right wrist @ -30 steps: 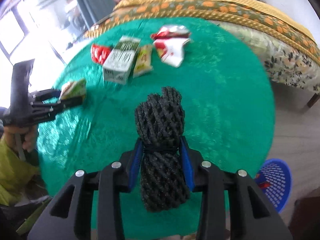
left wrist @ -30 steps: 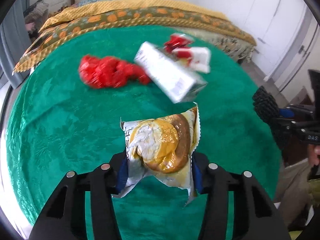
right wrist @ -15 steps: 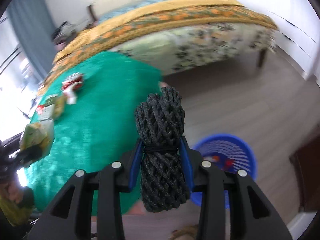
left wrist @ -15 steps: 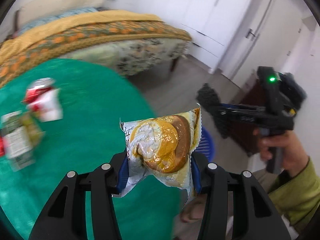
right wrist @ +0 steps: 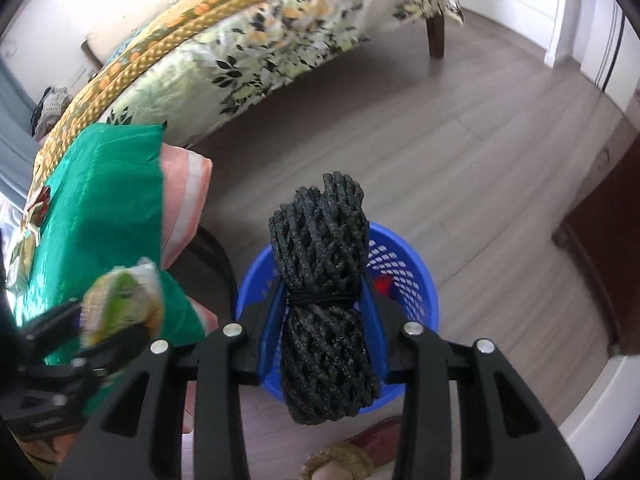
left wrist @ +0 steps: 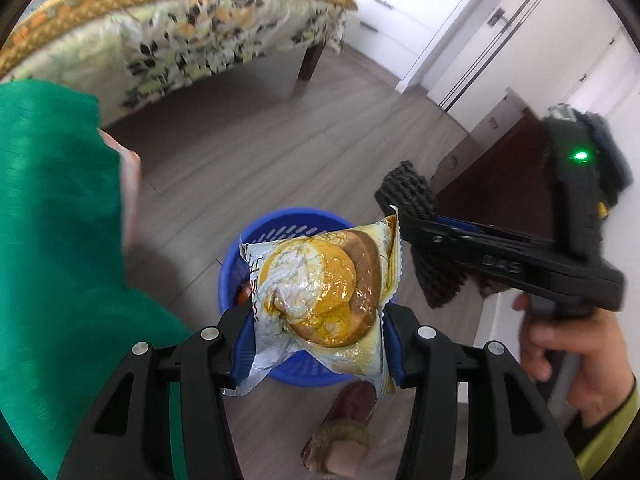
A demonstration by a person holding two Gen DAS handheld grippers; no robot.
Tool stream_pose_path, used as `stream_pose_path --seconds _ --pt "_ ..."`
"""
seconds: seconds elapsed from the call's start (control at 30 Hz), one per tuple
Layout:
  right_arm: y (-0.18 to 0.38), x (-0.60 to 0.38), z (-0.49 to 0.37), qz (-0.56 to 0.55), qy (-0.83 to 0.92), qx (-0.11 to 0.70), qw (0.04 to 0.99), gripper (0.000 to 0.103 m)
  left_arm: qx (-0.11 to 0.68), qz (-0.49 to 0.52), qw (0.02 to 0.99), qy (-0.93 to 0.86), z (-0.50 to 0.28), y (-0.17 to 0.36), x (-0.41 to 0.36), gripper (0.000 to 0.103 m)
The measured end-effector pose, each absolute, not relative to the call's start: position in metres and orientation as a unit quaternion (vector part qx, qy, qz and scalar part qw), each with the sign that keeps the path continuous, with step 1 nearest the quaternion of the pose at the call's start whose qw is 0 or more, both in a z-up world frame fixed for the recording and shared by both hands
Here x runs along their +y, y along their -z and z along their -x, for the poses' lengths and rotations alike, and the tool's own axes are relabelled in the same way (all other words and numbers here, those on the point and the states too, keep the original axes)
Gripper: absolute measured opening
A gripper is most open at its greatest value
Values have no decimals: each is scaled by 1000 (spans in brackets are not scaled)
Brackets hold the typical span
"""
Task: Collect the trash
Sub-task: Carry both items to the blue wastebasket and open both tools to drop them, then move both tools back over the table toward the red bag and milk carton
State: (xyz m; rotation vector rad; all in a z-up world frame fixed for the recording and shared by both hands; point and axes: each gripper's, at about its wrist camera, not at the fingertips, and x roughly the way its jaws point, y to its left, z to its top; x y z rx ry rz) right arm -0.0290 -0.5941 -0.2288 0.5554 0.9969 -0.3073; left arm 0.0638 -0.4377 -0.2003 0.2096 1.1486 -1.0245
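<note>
My left gripper [left wrist: 316, 332] is shut on a yellow and white snack wrapper [left wrist: 320, 288] and holds it above a blue slotted trash basket [left wrist: 280, 232] on the floor. My right gripper [right wrist: 324, 320] is shut on a bundle of black foam netting [right wrist: 324, 280], also above the blue basket [right wrist: 404, 264]. The right gripper with the netting [left wrist: 412, 196] shows at the right of the left wrist view. The left gripper with the wrapper [right wrist: 120, 300] shows at the lower left of the right wrist view.
The table with the green cloth [left wrist: 52, 240] stands to the left; some trash [right wrist: 38, 204] lies on it. A bed with a floral cover [right wrist: 260, 48] stands behind. A dark wooden cabinet [left wrist: 504, 184] is at the right. A slippered foot [left wrist: 340, 432] is beside the basket.
Both grippers have swung from over the table to above the blue basket, each still holding its item.
</note>
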Motion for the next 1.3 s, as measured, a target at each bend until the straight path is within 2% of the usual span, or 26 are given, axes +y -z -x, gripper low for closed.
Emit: stream_pose_path --seconds 0.03,0.07,0.1,0.17,0.27,0.4,0.57,0.7,0.93,1.13,1.3 --pt "232 -599 30 -269 144 469 829 41 522 -96 711 462 -64 211 -446 52" --pt "236 -606 28 -278 142 468 827 55 524 -95 708 463 -68 217 -452 56" --pt "241 -612 29 -288 144 465 824 66 526 -94 707 464 -69 224 -457 63" --pt "245 -621 30 -298 151 462 822 68 524 -92 718 448 -73 234 -465 76" --pt "243 -626 36 -303 157 456 822 72 518 -81 731 436 -72 226 -464 85" --pt "231 -625 40 -267 187 448 832 96 469 -85 759 444 -60 186 -449 97" --pt "216 -610 32 -185 241 463 833 98 389 -129 792 453 -34 132 -400 98" --pt "198 -584 28 -145 244 436 854 98 358 -159 810 436 -24 111 -339 98" --pt "173 -474 23 -75 176 357 914 98 376 -127 849 349 -55 103 -193 98" --pt "168 -343 1 -59 47 358 931 98 404 -110 882 214 -97 121 -62 98" --pt "145 -246 -42 -25 -48 374 926 98 420 -78 894 138 -125 126 10 98"
